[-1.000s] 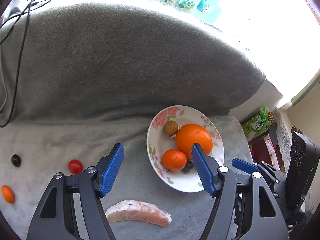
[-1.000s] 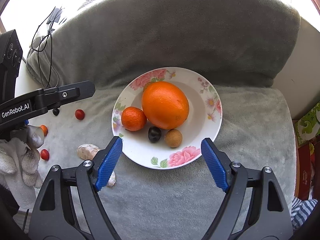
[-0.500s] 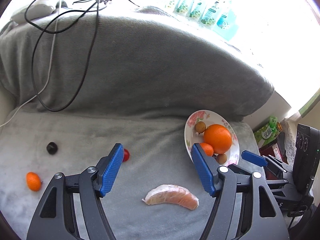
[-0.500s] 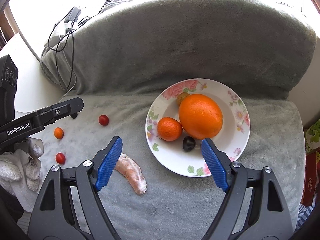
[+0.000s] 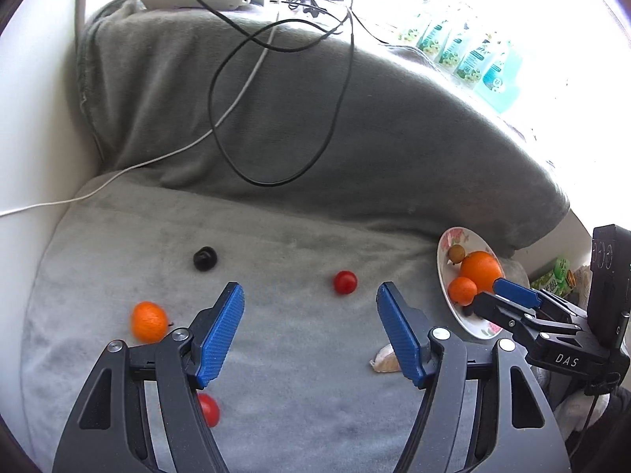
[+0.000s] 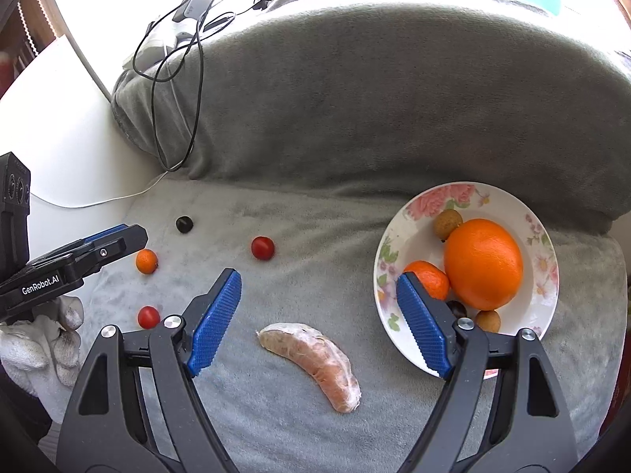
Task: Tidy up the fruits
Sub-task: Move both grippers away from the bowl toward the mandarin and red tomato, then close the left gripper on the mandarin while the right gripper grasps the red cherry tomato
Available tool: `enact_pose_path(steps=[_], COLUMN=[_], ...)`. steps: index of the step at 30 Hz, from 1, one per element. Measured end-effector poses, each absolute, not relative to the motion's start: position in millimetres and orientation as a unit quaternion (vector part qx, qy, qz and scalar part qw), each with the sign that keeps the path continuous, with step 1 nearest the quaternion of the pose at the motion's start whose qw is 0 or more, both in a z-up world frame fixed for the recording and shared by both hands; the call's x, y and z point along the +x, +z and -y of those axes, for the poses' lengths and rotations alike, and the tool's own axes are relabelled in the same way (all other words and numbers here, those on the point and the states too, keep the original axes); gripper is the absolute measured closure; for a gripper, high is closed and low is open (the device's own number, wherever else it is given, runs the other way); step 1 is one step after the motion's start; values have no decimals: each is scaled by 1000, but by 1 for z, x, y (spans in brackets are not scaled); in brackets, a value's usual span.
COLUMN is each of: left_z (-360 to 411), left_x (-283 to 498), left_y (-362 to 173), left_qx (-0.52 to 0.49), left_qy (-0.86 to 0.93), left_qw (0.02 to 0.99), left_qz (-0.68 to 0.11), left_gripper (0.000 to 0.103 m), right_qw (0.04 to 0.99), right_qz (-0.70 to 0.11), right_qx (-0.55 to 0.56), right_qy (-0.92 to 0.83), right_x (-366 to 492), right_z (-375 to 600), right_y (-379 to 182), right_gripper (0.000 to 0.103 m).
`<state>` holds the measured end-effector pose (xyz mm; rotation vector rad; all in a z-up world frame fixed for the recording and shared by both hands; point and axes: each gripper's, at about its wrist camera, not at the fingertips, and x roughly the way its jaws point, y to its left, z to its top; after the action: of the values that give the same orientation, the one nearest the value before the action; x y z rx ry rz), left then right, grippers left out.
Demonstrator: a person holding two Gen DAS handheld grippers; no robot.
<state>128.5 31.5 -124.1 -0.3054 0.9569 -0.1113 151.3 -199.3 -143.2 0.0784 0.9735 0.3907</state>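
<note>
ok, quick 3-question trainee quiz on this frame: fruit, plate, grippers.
1. True or false: the plate holds a big orange.
2. How many red tomatoes lie on the blanket?
3. Multiple choice, the wrapped wedge lies: A) on the plate B) on the blanket C) in the right gripper.

Key: 1 true. 2 two. 3 B; both the right and left gripper are open, holding nothing.

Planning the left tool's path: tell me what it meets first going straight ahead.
Probably bare grey blanket: the open left tool has nothing between its fingers. The red cherry tomato lies farther on, slightly right; depth is unclear.
</note>
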Motion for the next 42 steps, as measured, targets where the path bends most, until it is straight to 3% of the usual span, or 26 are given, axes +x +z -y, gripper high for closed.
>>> enact_pose_path(steps=[13,17,21,28,35,42], left_z=[-90,-105,-116,-130,-132,-132], left_x=[104,102,102,108,115,122], left_y=[-148,-159,-170,-188,-201,-207], left_qx=[-163,-171,-184,-201,-209,-210], left_qy=[7,20,28,36,35,36], left_qw=[867,859,852,841,834,831], left_qz=[-471,-481,-489,-501,-510,-515], left_gripper=[35,36,39,49,52,56], right_qw=[847,836,828,815,806,802], right_qz=[-486,-501,-512,-531,-544,-551], right_qx=[3,-2,-7,-7,-14,-36], right_qy=[216,223,228,230,232,227], right_x=[178,187,193,206,217,227], right_z=[147,135,124,113,102,91], right_y=[-162,-173,-184,-205,-217,-226], right_gripper=[20,27,28,43,57,63])
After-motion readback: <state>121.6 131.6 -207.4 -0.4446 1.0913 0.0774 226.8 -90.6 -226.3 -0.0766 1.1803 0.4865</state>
